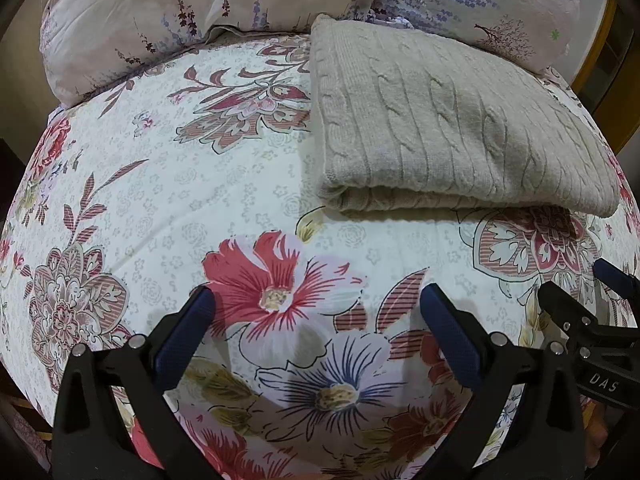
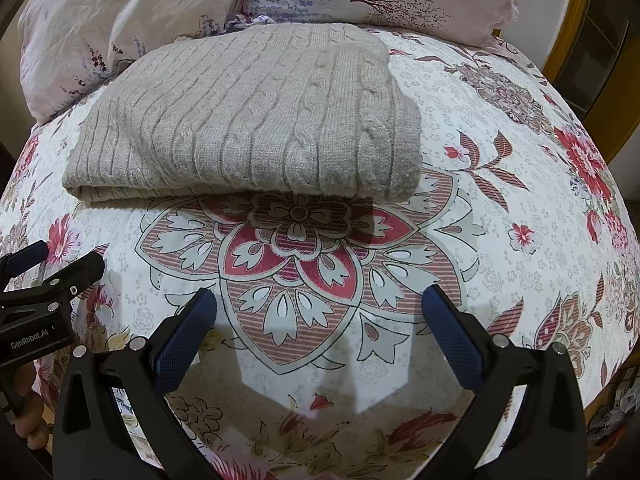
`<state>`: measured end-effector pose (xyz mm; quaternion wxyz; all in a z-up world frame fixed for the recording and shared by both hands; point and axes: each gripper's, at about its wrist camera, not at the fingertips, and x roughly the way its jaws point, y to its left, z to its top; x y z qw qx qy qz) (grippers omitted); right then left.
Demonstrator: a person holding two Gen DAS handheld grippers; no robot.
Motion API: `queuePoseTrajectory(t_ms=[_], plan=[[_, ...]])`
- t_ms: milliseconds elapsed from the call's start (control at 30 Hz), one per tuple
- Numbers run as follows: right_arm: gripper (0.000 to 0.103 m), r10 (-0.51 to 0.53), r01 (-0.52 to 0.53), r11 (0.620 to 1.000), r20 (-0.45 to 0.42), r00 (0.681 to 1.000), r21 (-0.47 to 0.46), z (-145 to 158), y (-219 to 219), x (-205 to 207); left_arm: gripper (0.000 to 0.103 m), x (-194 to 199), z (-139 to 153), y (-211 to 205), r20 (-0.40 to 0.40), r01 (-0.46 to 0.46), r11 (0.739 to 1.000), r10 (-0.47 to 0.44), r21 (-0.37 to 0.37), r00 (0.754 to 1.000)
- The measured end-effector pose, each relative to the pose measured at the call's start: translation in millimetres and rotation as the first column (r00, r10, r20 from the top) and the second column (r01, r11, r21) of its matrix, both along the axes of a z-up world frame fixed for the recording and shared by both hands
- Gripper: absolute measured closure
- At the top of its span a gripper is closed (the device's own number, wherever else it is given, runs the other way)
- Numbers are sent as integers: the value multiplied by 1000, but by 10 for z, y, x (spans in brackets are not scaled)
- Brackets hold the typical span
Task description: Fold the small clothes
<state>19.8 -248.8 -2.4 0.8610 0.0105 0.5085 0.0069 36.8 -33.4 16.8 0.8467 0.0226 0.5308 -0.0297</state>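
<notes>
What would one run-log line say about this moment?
left tongs: open, empty | right tongs: open, empty | sweater: folded on bedspread, untouched | pillows: behind sweater

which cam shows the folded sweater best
The right wrist view: the folded beige cable-knit sweater sits centered and whole, folded edge facing the camera. The left wrist view shows it off to the right, stretched by the fisheye. Both grippers are open, short of it.

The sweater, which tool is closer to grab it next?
Probably the right tool: the folded beige sweater lies straight ahead of its open fingers. From the left tool, also open, it sits off to the right.
</notes>
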Motion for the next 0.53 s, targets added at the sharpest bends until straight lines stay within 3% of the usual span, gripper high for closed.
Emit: queuePoseTrajectory(t_ms=[533], plan=[[1, 0, 0, 1000, 5, 1000, -1, 10, 3, -4, 2, 8, 10, 10, 16, -3, 1000, 3, 0, 1000]])
